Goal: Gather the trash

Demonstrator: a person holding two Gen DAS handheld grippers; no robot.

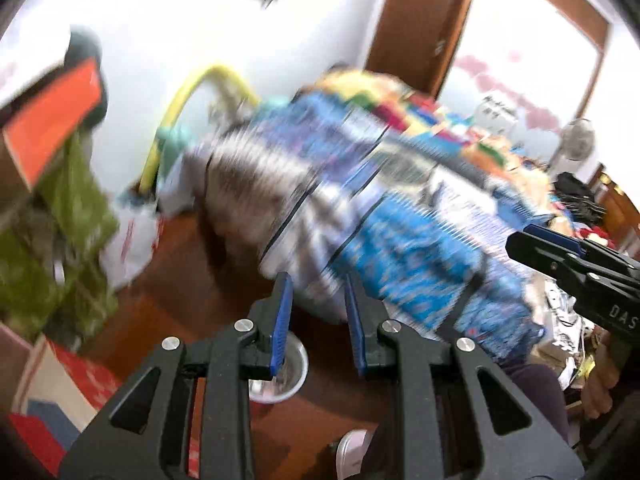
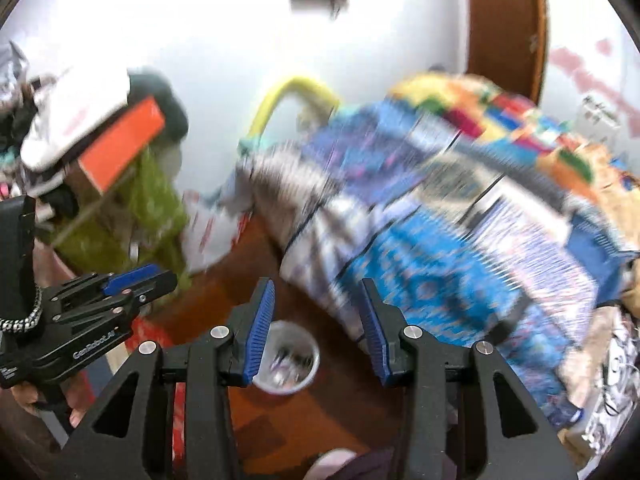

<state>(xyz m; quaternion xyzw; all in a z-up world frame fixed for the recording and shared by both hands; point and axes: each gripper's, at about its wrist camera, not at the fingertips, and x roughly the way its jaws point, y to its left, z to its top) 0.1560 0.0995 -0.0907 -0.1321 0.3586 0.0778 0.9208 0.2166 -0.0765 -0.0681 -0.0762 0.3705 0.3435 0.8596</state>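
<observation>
Both views are smeared with motion blur, so fine detail is lost. Your left gripper (image 1: 318,322) has its blue-padded fingers spread, with nothing between them. Your right gripper (image 2: 318,328) is spread wider, also with nothing between its fingers. Both hang above the brown wooden floor (image 1: 192,288).

On that floor, just below and near both grippers, stands a small white bin (image 2: 290,358) with some dark and pale scraps inside; what they are is too blurred to tell. In the left wrist view the bin (image 1: 286,368) shows partly behind your left gripper's left finger.

To the right, a bed carries a blue patterned blanket (image 2: 440,256) that hangs over the bed's edge close to the bin. On the far left sits an orange box (image 2: 124,142) above a green cloth (image 2: 156,204), with a white plastic bag (image 1: 130,240) on the floor by the wall.
</observation>
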